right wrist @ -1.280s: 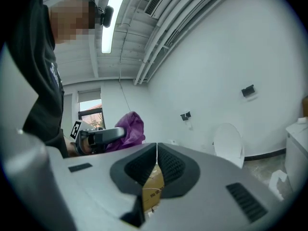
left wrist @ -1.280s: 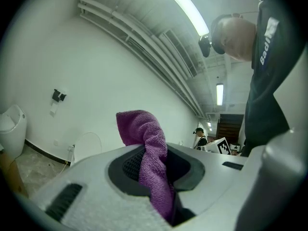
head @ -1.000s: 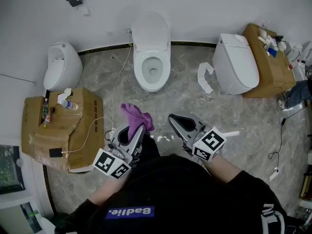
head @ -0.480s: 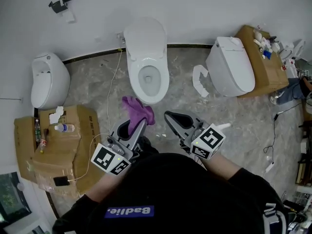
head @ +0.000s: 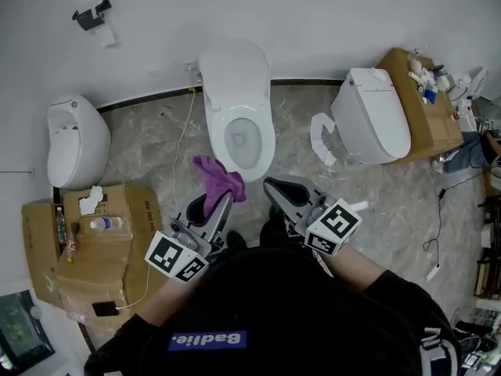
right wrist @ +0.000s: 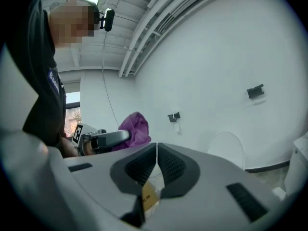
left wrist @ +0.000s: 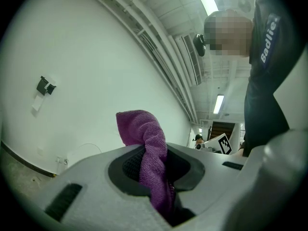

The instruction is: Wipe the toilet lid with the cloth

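A white toilet (head: 239, 124) stands against the far wall with its lid (head: 233, 65) raised and the bowl open. My left gripper (head: 221, 201) is shut on a purple cloth (head: 218, 178) that bunches out past its tips, just in front of the bowl; the cloth (left wrist: 153, 155) is pinched between the jaws in the left gripper view. My right gripper (head: 272, 188) is shut with nothing between its jaws, held to the right of the cloth and near the bowl's front. From the right gripper view the cloth (right wrist: 132, 130) and the raised lid (right wrist: 226, 150) both show.
A urinal-like white fixture (head: 73, 139) sits at left behind a cardboard box (head: 94, 245) with bottles on it. Another white toilet (head: 369, 116) and a cardboard box (head: 427, 104) with items stand at right. A white cable (head: 182, 143) runs over the marble floor.
The view has shifted closer to the toilet: both grippers and the cloth now sit nearer the bowl's front. Both jaws stay as they were.
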`<state>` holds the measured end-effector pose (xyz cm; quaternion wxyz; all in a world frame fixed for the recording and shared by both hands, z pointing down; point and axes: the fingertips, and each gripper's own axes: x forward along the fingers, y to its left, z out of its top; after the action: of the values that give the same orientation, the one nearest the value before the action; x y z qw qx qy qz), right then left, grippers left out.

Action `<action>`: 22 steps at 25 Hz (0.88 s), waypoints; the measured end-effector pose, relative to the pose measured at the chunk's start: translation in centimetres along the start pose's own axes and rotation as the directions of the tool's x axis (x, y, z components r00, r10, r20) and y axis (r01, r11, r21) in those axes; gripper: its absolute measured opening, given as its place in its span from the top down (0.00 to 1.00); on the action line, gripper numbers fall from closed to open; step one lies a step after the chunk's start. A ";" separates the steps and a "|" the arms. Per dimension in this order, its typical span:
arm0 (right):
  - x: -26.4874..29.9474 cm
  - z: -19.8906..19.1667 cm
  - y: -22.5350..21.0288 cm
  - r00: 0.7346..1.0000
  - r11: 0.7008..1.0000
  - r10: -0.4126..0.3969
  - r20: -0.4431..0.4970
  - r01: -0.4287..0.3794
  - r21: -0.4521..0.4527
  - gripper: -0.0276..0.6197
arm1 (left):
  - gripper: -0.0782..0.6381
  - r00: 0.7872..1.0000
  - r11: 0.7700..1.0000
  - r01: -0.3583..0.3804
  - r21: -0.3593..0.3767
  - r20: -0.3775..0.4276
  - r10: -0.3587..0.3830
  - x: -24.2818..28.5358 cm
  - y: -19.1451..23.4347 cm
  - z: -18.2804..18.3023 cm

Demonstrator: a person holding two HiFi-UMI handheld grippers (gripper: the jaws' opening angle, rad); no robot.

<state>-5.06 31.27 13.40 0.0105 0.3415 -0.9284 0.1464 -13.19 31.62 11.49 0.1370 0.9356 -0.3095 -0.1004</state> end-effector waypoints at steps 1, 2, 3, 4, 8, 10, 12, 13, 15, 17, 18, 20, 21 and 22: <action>0.4 0.1 -0.5 1.000 1.000 0.006 0.003 -0.006 0.001 0.91 | 0.79 1.000 1.000 -0.005 0.001 0.000 0.005 0.4 0.4 0.0; 0.9 0.3 -1.0 1.000 1.000 0.013 0.007 -0.013 0.002 0.91 | 0.79 1.000 1.000 -0.010 0.004 -0.001 0.010 0.8 0.9 0.0; 1.3 0.4 -1.7 1.000 1.000 0.020 0.010 -0.020 0.004 0.91 | 0.79 1.000 1.000 -0.016 0.009 -0.004 0.016 1.3 1.3 0.0; 1.7 0.4 -2.3 1.000 1.000 0.029 0.012 -0.029 0.008 0.91 | 0.79 1.000 1.000 -0.021 0.015 -0.008 0.021 1.9 1.7 0.0; 3.6 0.8 -5.6 0.997 0.997 0.075 0.012 -0.075 0.024 0.91 | 0.79 0.998 0.998 -0.056 0.035 -0.022 0.057 4.8 3.8 -0.2; 4.6 1.4 -7.8 0.995 0.994 0.100 0.012 -0.101 0.030 0.91 | 0.79 0.996 0.996 -0.083 0.043 -0.026 0.084 6.8 5.3 -0.1; 5.6 2.2 -10.5 0.992 0.992 0.124 0.012 -0.124 0.034 0.91 | 0.79 0.993 0.992 -0.115 0.049 -0.033 0.116 9.0 7.0 0.0; 6.1 2.7 -11.9 0.991 0.990 0.135 0.013 -0.136 0.035 0.91 | 0.79 0.990 0.990 -0.132 0.050 -0.036 0.133 10.1 7.9 0.0; 7.0 3.3 -14.9 0.988 0.987 0.157 0.013 -0.157 0.037 0.91 | 0.79 0.984 0.984 -0.170 0.049 -0.039 0.172 12.3 9.7 0.1; 7.8 3.7 -17.8 0.984 0.983 0.176 0.005 -0.176 0.041 0.91 | 0.79 0.977 0.977 -0.209 0.050 -0.036 0.211 14.5 11.3 0.1; 8.1 3.8 -19.2 0.983 0.982 0.185 0.001 -0.185 0.044 0.91 | 0.79 0.974 0.973 -0.224 0.054 -0.033 0.226 15.5 12.0 0.2; 8.8 4.1 -21.5 0.980 0.979 0.199 -0.008 -0.199 0.053 0.91 | 0.79 0.968 0.967 -0.246 0.064 -0.028 0.248 17.4 13.2 0.4; 9.3 4.1 -22.5 0.979 0.978 0.203 -0.015 -0.202 0.059 0.91 | 0.79 0.966 0.965 -0.254 0.066 -0.026 0.256 18.2 13.9 0.6; 9.7 4.2 -23.3 0.979 0.977 0.204 -0.022 -0.202 0.066 0.91 | 0.79 0.965 0.964 -0.259 0.066 -0.027 0.261 18.8 14.4 0.7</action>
<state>2.64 7.10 16.73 -0.0020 0.2427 -0.9531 0.1810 -6.54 8.97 13.45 0.1253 0.8923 -0.4301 -0.0551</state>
